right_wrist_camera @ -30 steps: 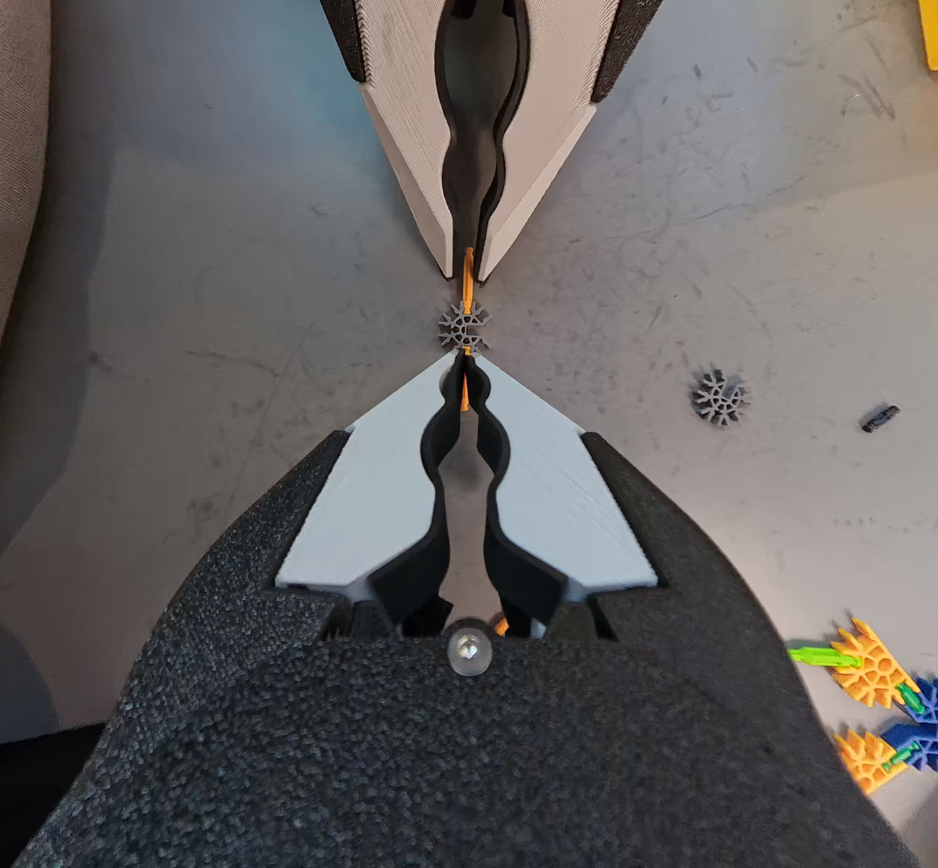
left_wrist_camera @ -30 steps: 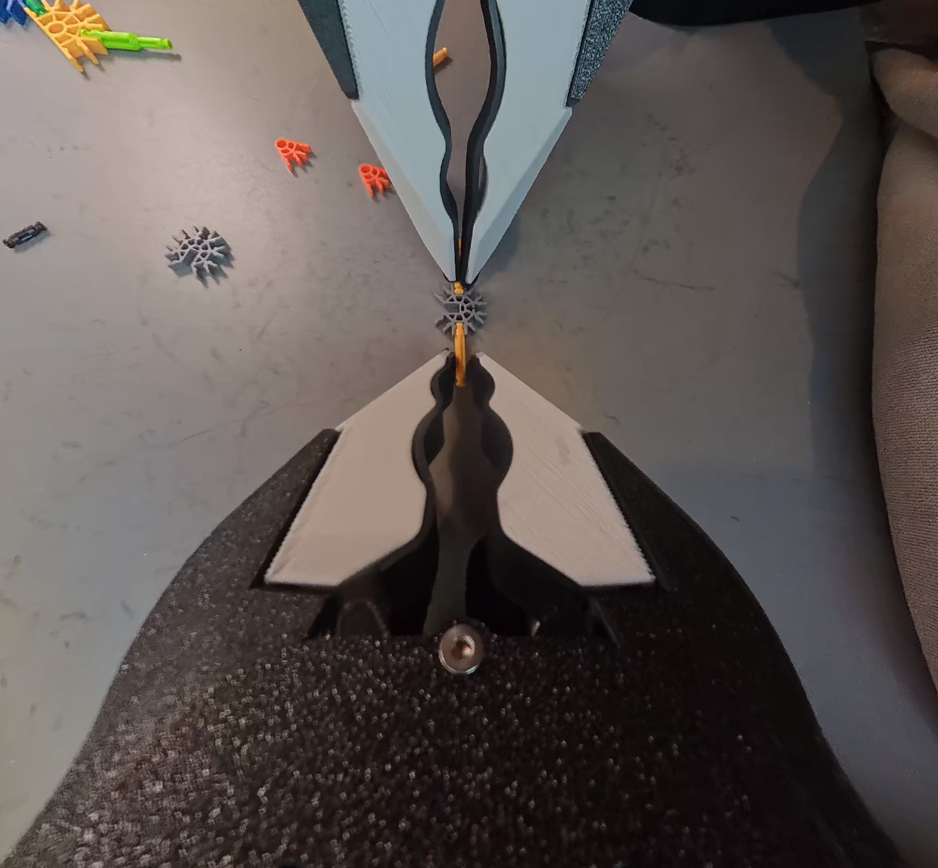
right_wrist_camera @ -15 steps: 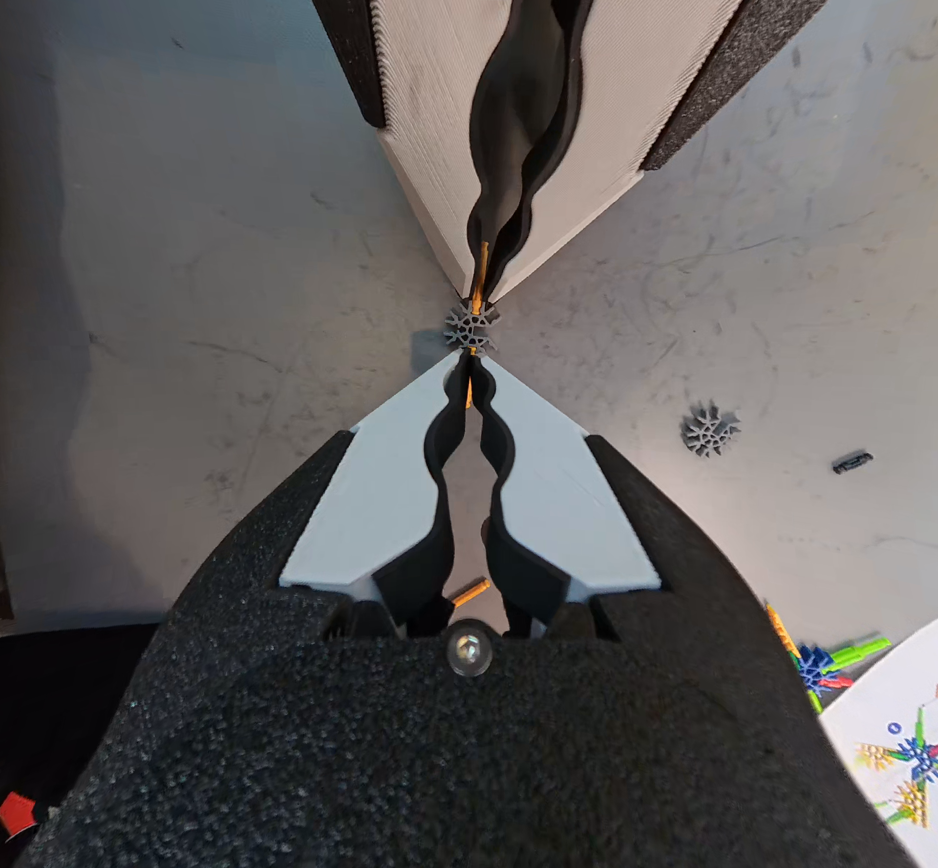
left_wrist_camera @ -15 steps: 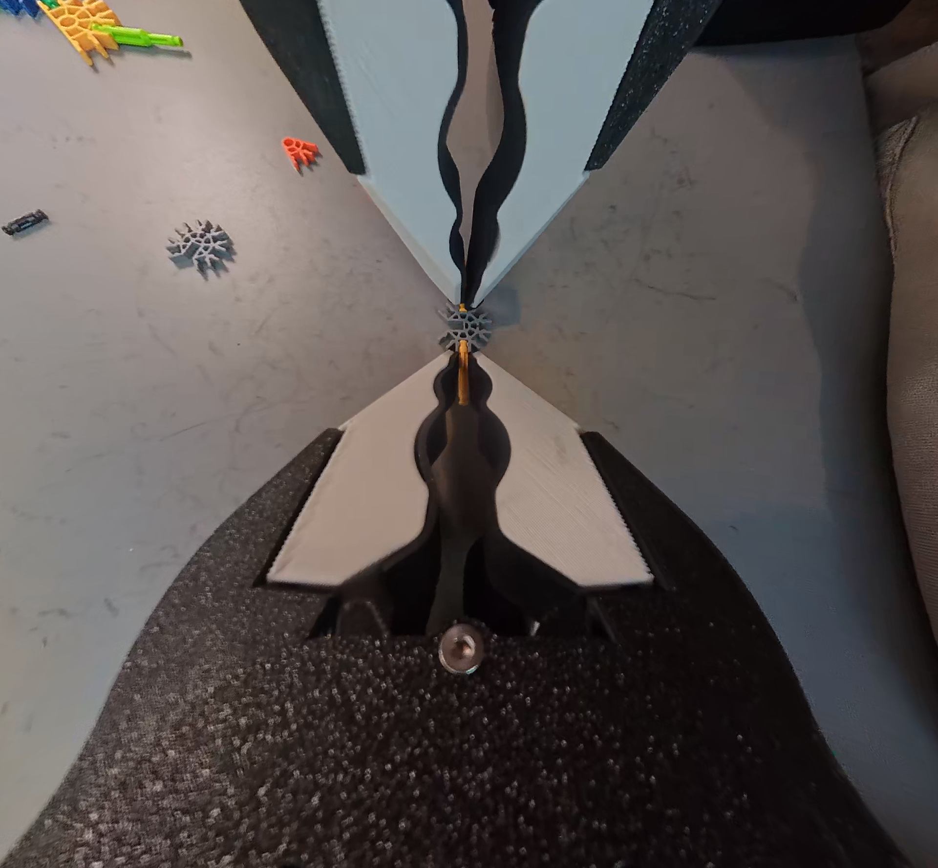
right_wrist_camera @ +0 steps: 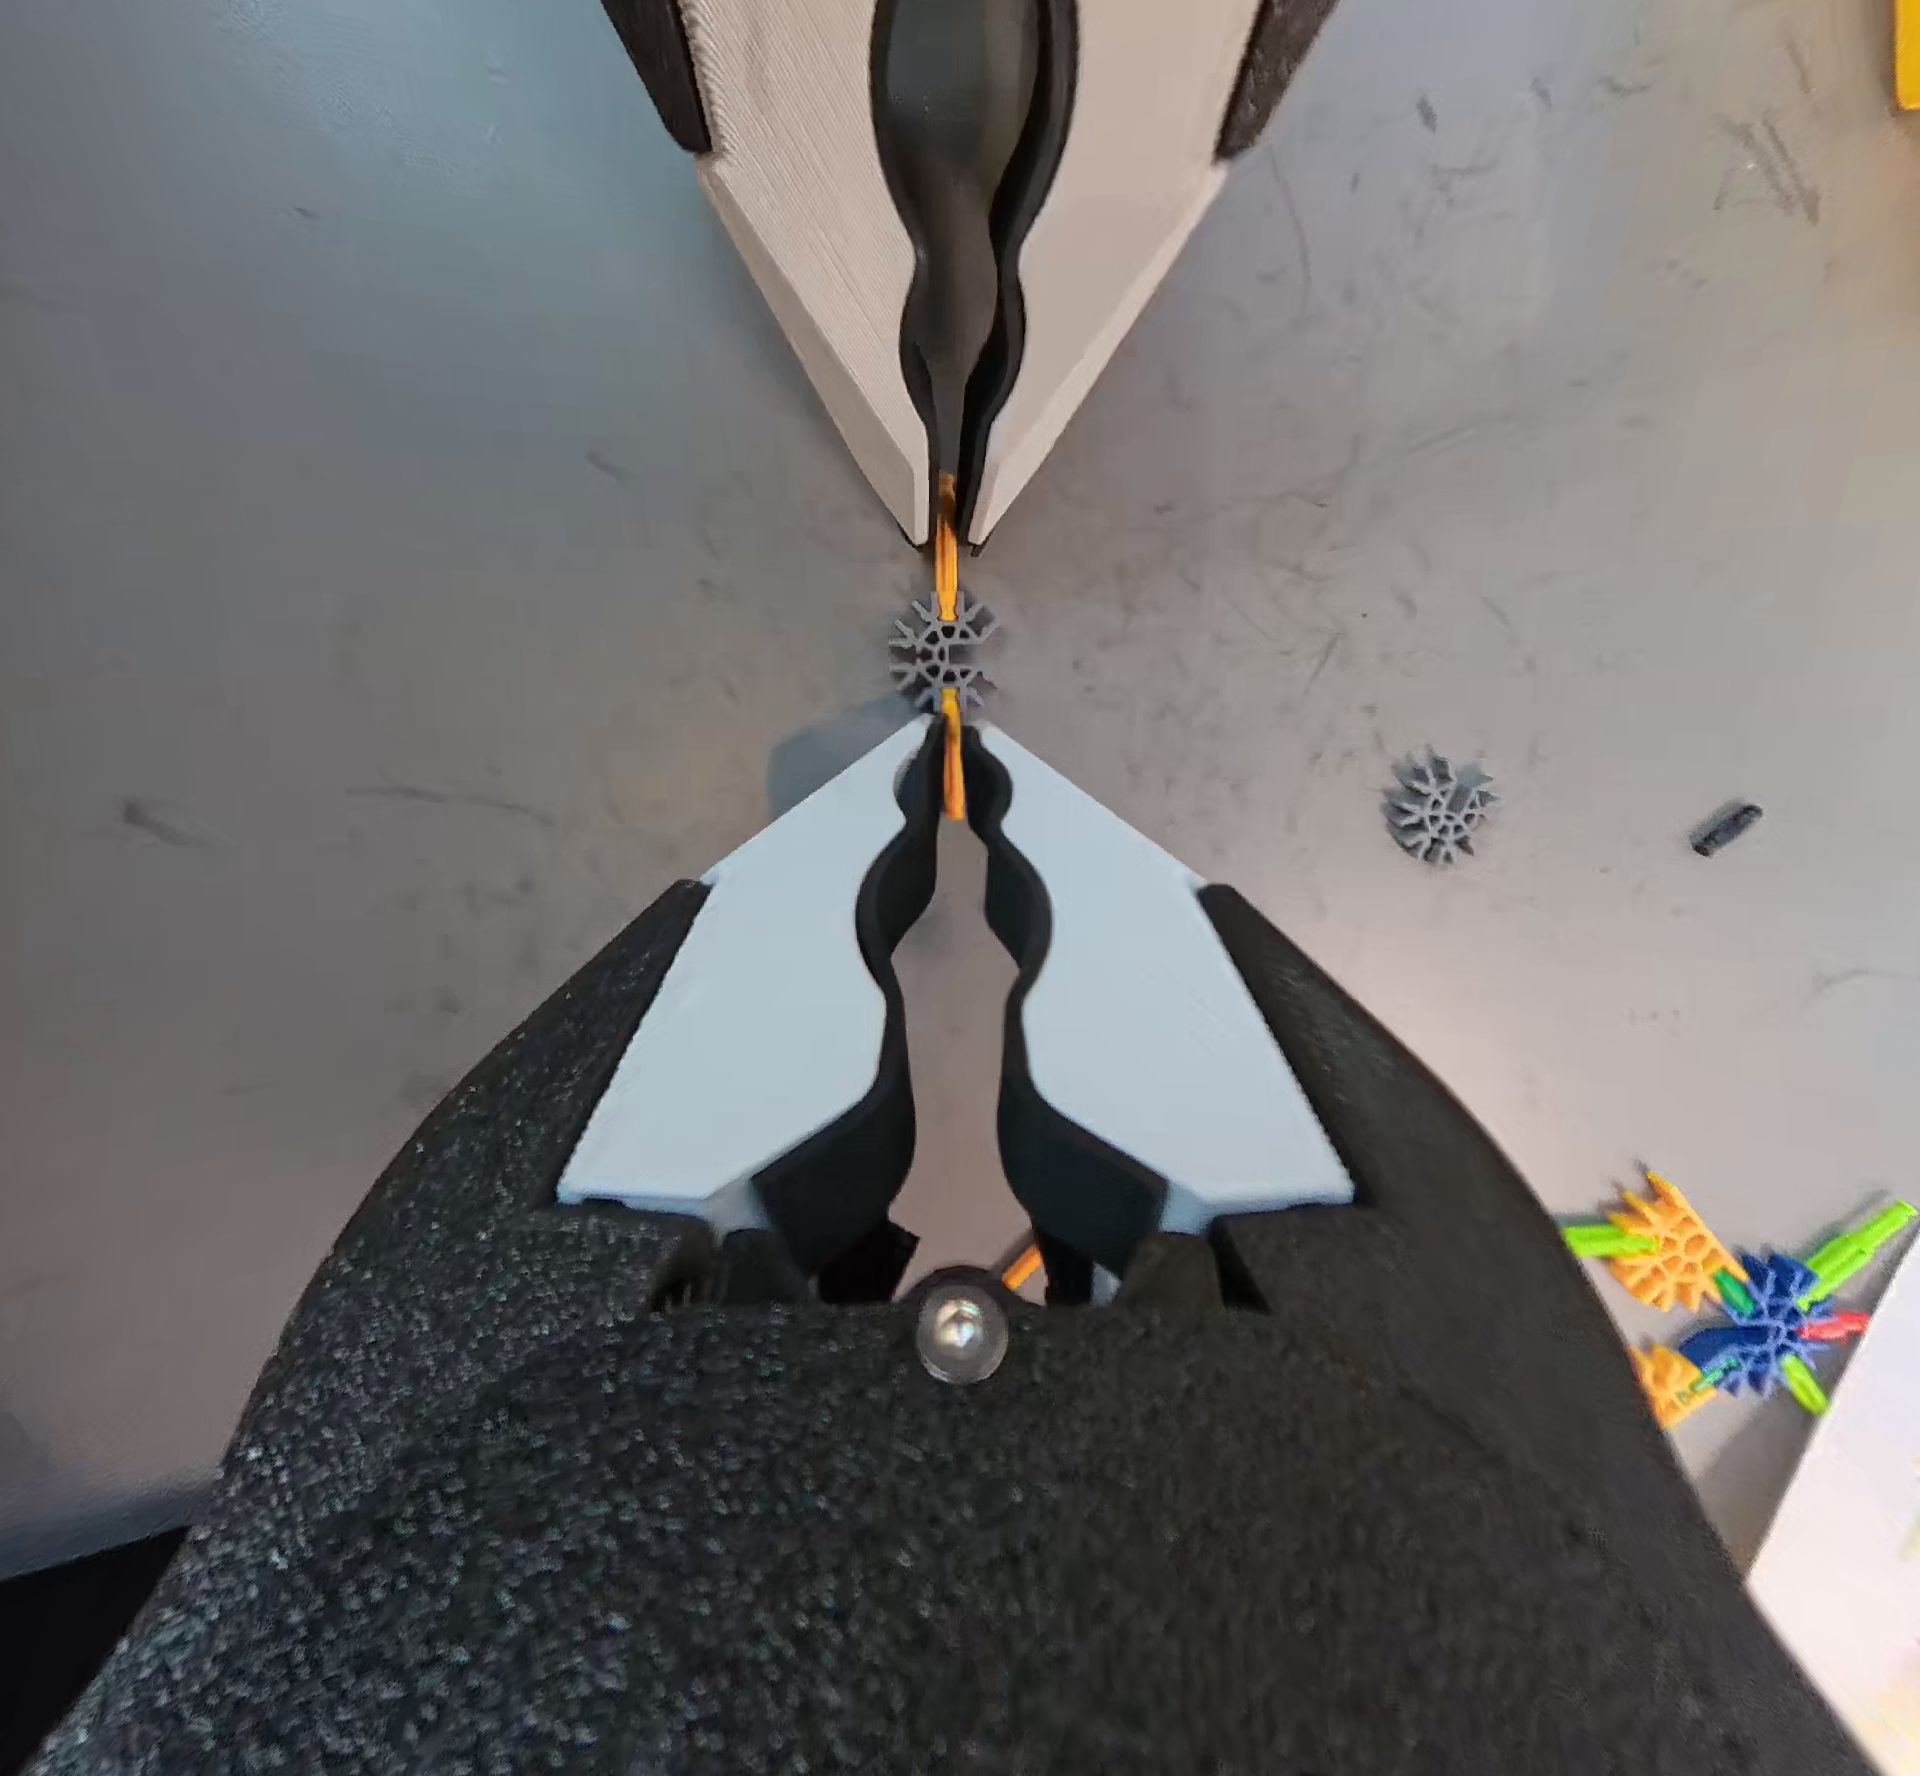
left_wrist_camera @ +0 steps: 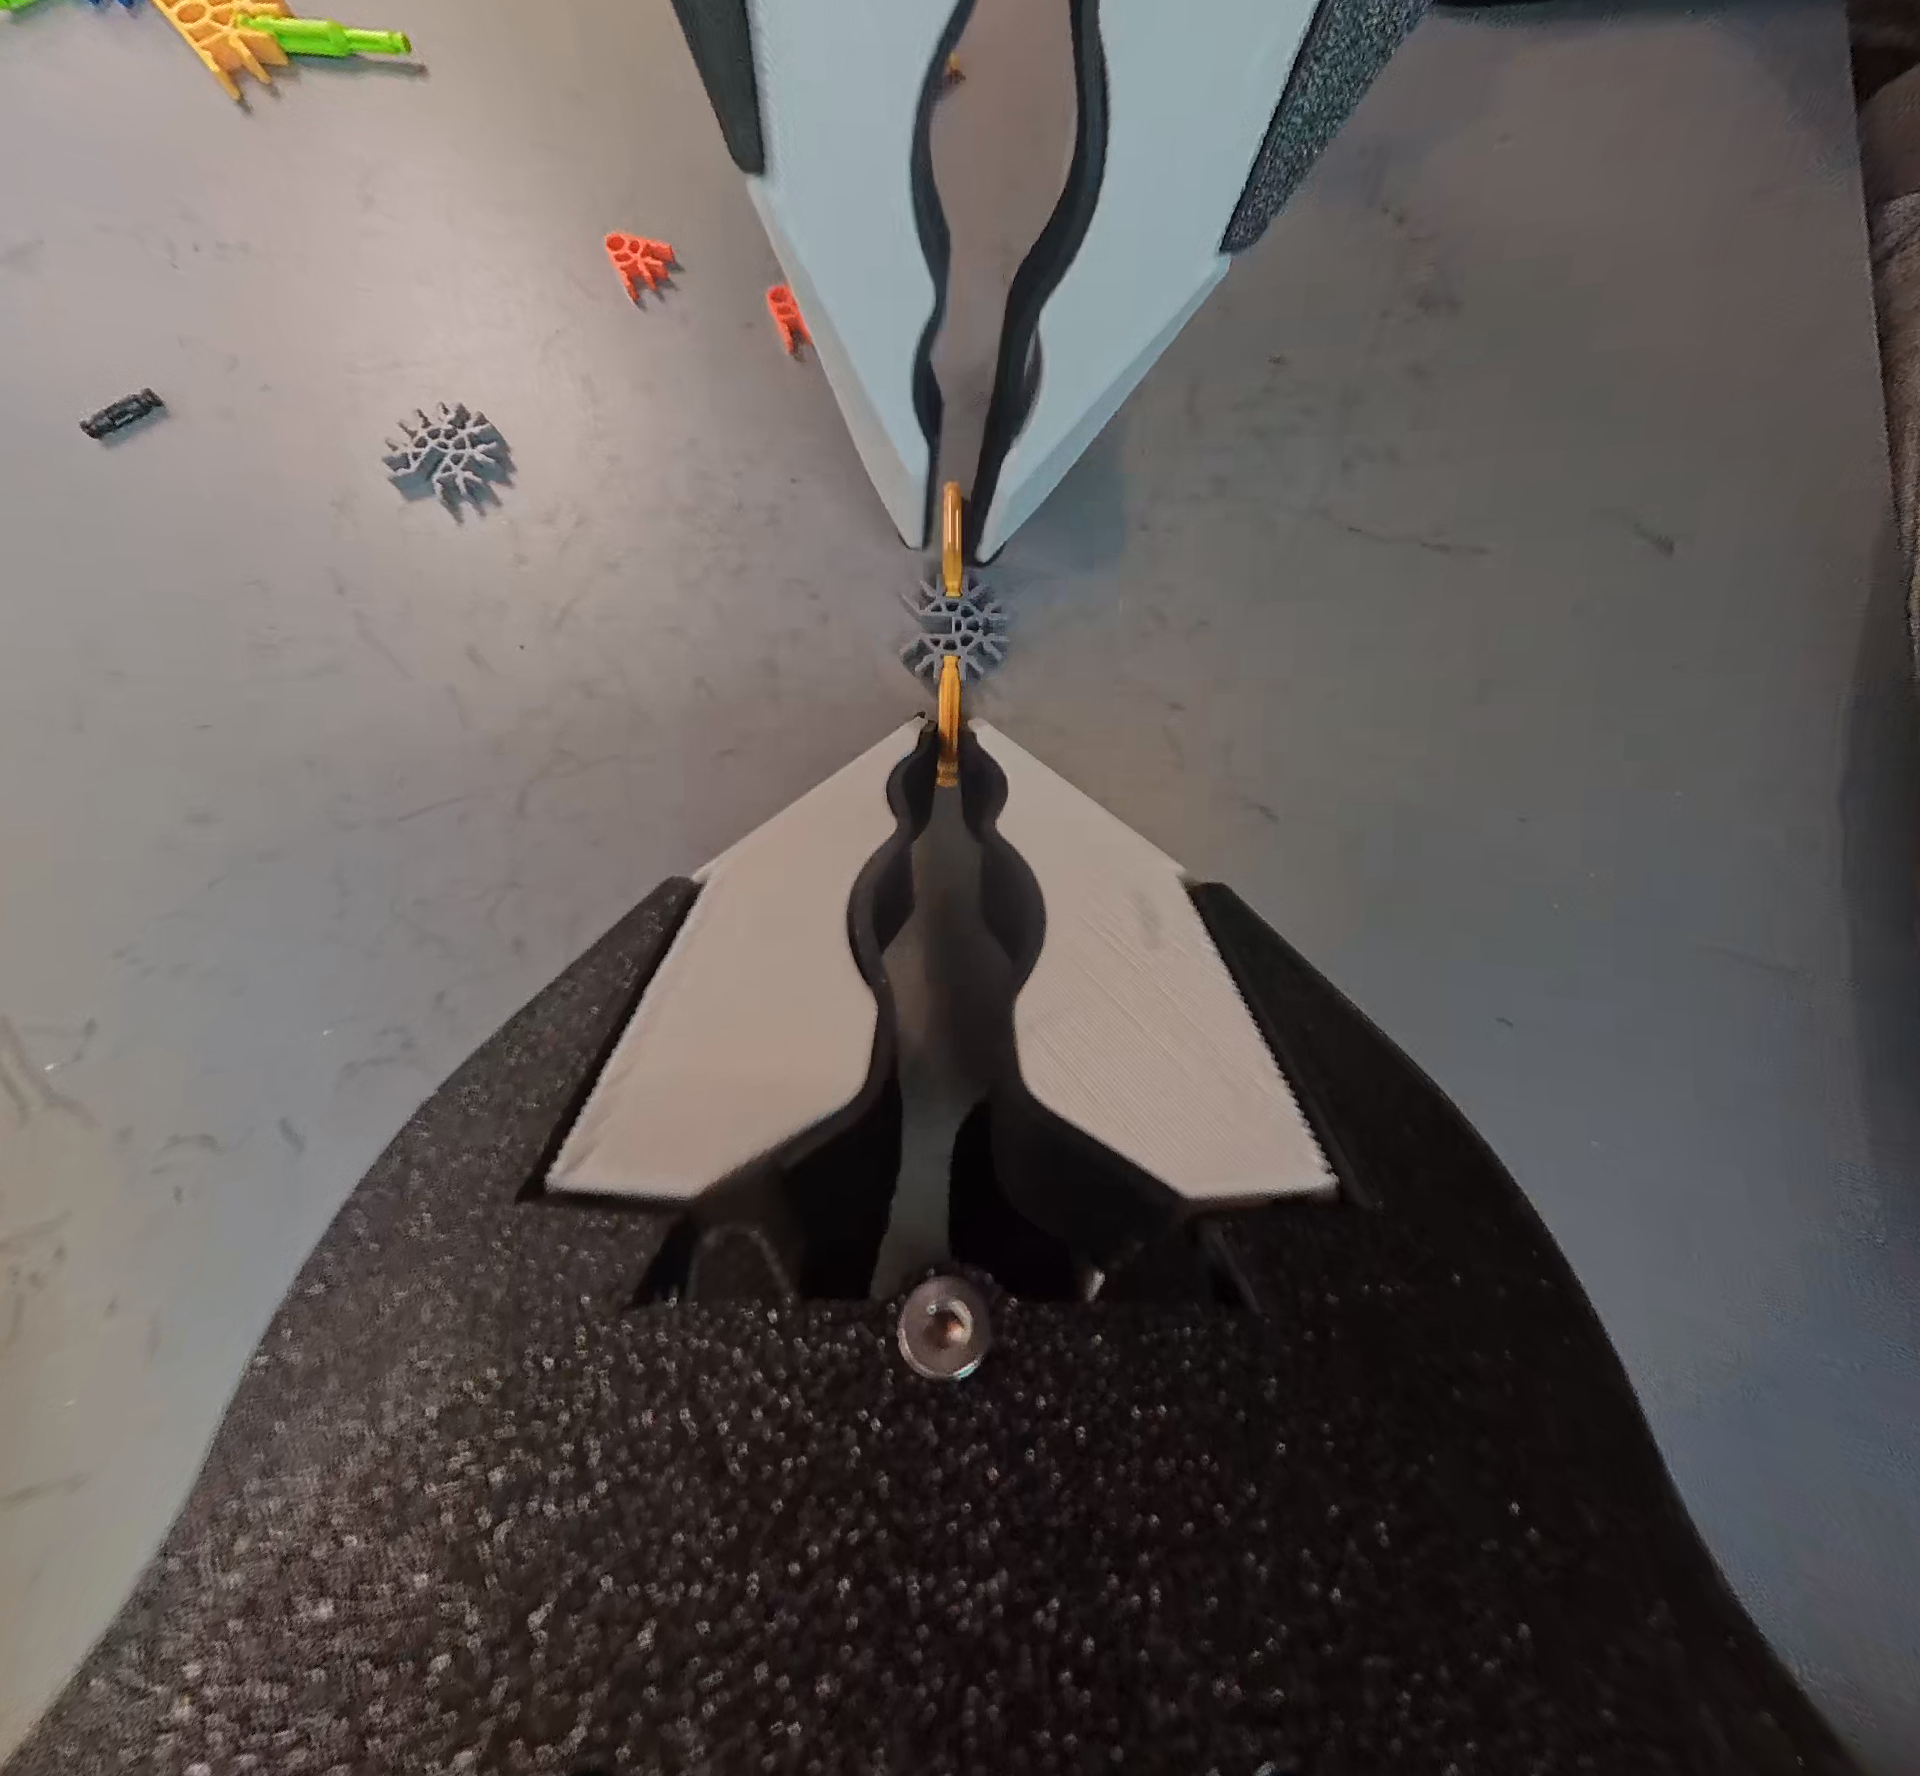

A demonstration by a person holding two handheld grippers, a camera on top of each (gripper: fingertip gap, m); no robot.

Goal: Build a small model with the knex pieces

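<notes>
Grey snowflake connector [left_wrist_camera: 953, 633] hung above the grey table [left_wrist_camera: 1455, 687], an orange rod [left_wrist_camera: 950, 537] plugged into each side. Left gripper [left_wrist_camera: 948, 734] clenched the near rod; right gripper [right_wrist_camera: 948, 734] clenched the opposite one. Spare grey connector [left_wrist_camera: 449, 461] and red pieces [left_wrist_camera: 639, 261] lay apart.

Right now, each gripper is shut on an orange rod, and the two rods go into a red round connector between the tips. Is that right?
Only the colour is wrong. The round connector is grey, as both wrist views show. The left gripper is shut on one orange rod, and the right gripper on the other orange rod, both plugged into it.
</notes>
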